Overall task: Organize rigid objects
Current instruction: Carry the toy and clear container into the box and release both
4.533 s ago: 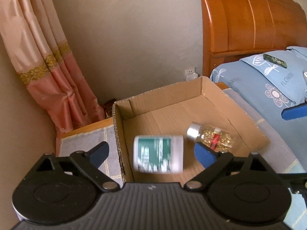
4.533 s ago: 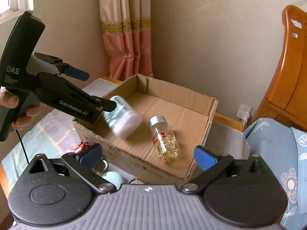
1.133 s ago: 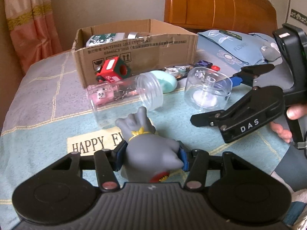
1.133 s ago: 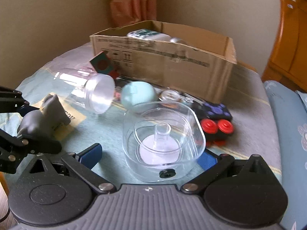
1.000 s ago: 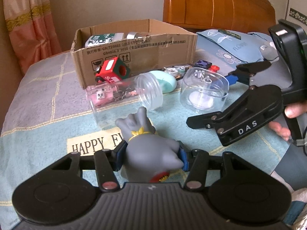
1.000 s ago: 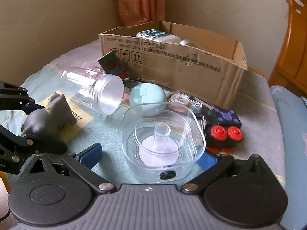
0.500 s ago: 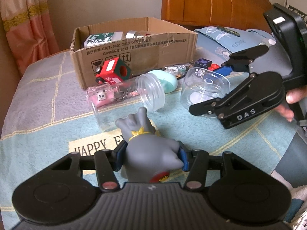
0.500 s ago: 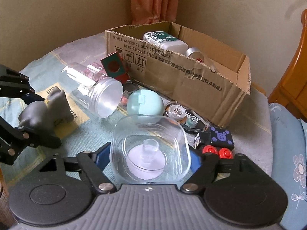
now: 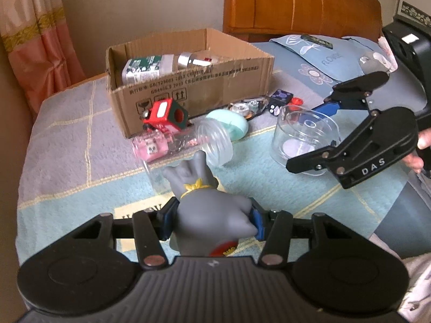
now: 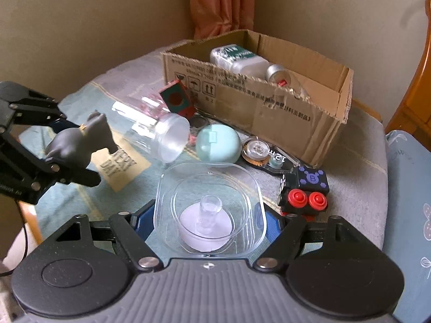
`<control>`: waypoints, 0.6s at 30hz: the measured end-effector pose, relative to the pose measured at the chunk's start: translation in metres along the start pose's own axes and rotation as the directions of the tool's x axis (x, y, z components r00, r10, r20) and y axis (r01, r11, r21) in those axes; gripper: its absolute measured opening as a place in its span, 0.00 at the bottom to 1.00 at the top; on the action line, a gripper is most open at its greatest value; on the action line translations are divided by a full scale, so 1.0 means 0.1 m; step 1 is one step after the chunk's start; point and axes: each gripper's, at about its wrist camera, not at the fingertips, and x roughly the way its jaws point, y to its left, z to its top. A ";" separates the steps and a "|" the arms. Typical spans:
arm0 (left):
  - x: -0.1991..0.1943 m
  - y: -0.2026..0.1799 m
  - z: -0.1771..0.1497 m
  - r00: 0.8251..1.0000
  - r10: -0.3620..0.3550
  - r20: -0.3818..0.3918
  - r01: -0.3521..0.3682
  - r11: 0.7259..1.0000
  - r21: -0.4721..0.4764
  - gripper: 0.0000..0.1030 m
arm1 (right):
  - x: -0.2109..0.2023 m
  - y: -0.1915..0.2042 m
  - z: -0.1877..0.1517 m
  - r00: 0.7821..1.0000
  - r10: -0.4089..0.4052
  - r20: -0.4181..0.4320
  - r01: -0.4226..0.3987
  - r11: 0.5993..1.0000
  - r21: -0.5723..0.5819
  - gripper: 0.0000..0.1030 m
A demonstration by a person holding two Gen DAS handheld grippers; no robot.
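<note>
Pink curtain with gold band (image 9: 32, 40) hangs at left by beige plaster wall (image 9: 140, 2). Orange wooden headboard (image 9: 301, 5) stands behind light-blue floral pillow (image 9: 323, 56). Checked grey-and-teal tablecloth (image 9: 67, 140) covers the table.

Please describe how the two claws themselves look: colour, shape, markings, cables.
Both claws, left and right, have black linkage arms, blue finger pads and a ribbed grey body with two round black discs. The right one reads "DAS" in white. A thin black cable hangs below the left one.
</note>
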 end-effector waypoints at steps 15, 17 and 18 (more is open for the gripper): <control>-0.16 0.21 0.87 1.000 -0.010 0.022 0.009 0.999 0.046 0.51 | -0.42 -0.31 0.54 0.992 -0.030 0.121 0.032 0.999 -0.012 0.79; -0.11 0.27 1.06 0.999 0.007 0.034 -0.009 0.998 0.054 0.51 | -0.40 -0.40 0.64 0.991 -0.045 0.129 0.046 0.999 -0.002 0.79; -0.07 0.30 1.16 0.999 0.016 0.037 -0.018 0.998 0.057 0.51 | -0.39 -0.45 0.70 0.989 -0.052 0.137 0.052 0.999 0.004 0.79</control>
